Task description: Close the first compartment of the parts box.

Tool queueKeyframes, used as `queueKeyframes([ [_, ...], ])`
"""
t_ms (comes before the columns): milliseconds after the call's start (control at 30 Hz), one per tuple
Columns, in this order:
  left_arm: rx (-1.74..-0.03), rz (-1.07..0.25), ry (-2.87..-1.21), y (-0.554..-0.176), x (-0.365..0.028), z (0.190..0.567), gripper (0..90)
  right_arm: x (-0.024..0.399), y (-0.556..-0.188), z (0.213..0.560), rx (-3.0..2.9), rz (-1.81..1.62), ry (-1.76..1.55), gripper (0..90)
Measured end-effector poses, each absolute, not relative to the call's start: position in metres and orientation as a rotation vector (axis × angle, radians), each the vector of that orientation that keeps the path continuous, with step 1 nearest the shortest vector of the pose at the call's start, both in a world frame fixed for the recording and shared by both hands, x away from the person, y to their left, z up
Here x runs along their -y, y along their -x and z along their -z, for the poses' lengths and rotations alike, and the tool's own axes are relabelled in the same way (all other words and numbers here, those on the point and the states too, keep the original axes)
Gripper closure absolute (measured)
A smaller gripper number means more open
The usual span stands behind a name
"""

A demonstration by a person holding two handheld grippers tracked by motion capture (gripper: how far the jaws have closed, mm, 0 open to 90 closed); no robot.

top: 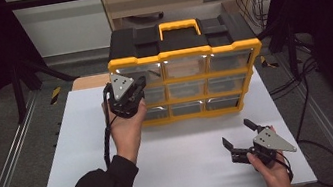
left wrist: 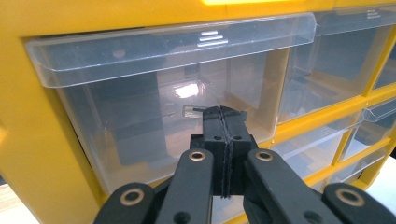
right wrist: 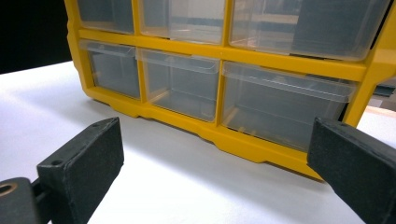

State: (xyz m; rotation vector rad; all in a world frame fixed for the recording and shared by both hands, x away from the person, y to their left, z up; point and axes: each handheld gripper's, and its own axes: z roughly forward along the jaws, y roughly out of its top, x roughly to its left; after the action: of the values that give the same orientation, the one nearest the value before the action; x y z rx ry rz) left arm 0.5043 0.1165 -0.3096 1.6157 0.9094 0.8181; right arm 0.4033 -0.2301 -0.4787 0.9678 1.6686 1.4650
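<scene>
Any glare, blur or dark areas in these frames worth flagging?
High view: dark surroundings, bright white board, highlights along the organizer top drawers. Left gripper view: glare patch on the clear drawer front above the shut left claw. Right gripper view: near jaws of the right claw soft, slightly blurred.

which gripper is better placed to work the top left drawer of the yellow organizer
Left. The left gripper is already at the top-left clear drawer of the yellow organizer, its jaws shut against the drawer's front. The right gripper sits open, low on the white table, well short of the cabinet.
</scene>
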Motion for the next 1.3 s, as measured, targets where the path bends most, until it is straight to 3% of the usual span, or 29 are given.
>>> queueKeyframes([
  [1300, -0.908, -0.827, -1.61, -0.5103, -0.1148, 0.308, 89.3, 0.2306, -0.4031, 0.4786, -1.667, -1.464, -0.966, 3.8],
])
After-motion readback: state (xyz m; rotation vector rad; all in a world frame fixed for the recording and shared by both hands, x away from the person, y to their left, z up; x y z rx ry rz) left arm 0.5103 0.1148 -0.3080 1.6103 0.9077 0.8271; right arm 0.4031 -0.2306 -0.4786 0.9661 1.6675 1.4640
